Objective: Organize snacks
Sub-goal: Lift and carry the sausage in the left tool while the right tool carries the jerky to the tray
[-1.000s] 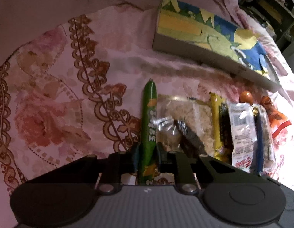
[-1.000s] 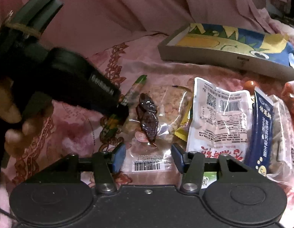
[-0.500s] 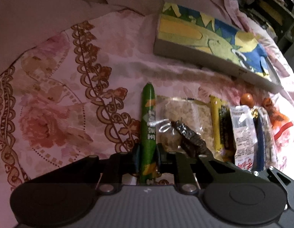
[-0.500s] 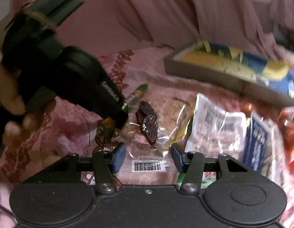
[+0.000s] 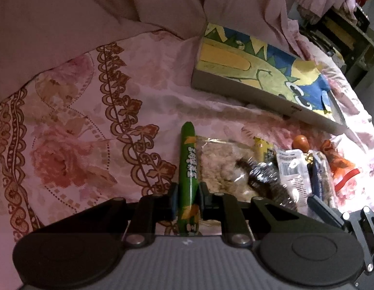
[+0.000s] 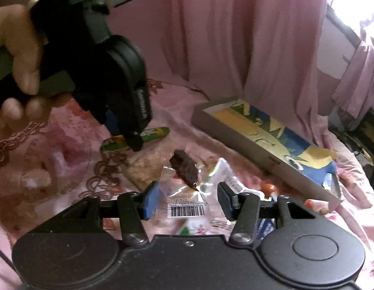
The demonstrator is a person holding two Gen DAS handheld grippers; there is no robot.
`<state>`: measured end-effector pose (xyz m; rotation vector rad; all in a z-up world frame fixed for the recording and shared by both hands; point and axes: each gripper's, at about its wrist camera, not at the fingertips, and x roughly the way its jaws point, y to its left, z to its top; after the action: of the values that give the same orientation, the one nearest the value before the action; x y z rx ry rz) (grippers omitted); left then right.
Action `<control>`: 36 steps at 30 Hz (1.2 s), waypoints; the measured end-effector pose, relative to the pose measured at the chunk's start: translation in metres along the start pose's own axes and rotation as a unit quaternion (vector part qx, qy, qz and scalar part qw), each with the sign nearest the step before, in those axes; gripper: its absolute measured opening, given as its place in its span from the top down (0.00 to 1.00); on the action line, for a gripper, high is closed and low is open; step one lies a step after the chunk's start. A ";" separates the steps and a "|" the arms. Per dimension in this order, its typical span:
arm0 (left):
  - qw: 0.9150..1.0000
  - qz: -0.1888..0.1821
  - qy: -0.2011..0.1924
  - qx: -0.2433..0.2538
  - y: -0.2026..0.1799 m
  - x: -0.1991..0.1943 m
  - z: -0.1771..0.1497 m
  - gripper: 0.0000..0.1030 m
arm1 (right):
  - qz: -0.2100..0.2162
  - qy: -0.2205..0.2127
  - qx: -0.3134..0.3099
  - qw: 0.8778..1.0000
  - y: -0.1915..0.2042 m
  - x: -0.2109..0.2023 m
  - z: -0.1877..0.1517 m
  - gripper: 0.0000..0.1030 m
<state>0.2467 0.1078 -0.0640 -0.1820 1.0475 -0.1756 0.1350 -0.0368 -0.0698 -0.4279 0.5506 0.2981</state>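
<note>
My left gripper (image 5: pixel 188 193) is shut on a green stick snack (image 5: pixel 188 159), which points away over the floral bedsheet. The right wrist view shows the same stick (image 6: pixel 158 133) sticking out of that gripper, with a person's hand (image 6: pixel 20 55) on its handle. My right gripper (image 6: pixel 188 198) is shut on a clear packet (image 6: pixel 184 169) with dark dried pieces and a barcode, raised and tilted above the snack pile. The same packet (image 5: pixel 266 176) shows in the left wrist view.
A flat grey box with a dinosaur picture (image 5: pixel 259 72) lies behind the pile. On the sheet lie a crumb-filled clear bag (image 5: pixel 220 164), a yellow packet (image 5: pixel 262 147), a white packet (image 5: pixel 291 166), a blue packet (image 5: pixel 317 176) and orange wrappers (image 5: pixel 337 162). Pink curtains (image 6: pixel 235 36) hang behind.
My right gripper has rolled and risen, taking the clear packet up off the pile. The left gripper has lifted a little with the green stick still in it.
</note>
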 end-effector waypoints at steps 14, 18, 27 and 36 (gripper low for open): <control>0.997 -0.028 -0.058 -0.031 -0.004 -0.015 0.001 0.83 | -0.055 -0.042 -0.054 0.996 -0.004 -0.007 0.000 0.48; 0.995 -0.027 -0.084 -0.039 -0.009 -0.017 0.004 0.83 | -0.077 -0.055 -0.071 0.993 -0.009 -0.006 0.002 0.48; 0.984 -0.027 -0.175 -0.018 -0.043 -0.007 0.040 0.83 | -0.128 -0.077 -0.074 0.986 -0.057 0.013 0.031 0.48; 0.979 -0.058 -0.195 -0.026 -0.069 0.043 0.102 0.82 | -0.170 -0.077 -0.084 0.979 -0.120 0.068 0.050 0.48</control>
<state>0.3530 0.0375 -0.0346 -0.3122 0.6516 -0.2082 0.2580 -0.1073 -0.0323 -0.6471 0.2940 0.0480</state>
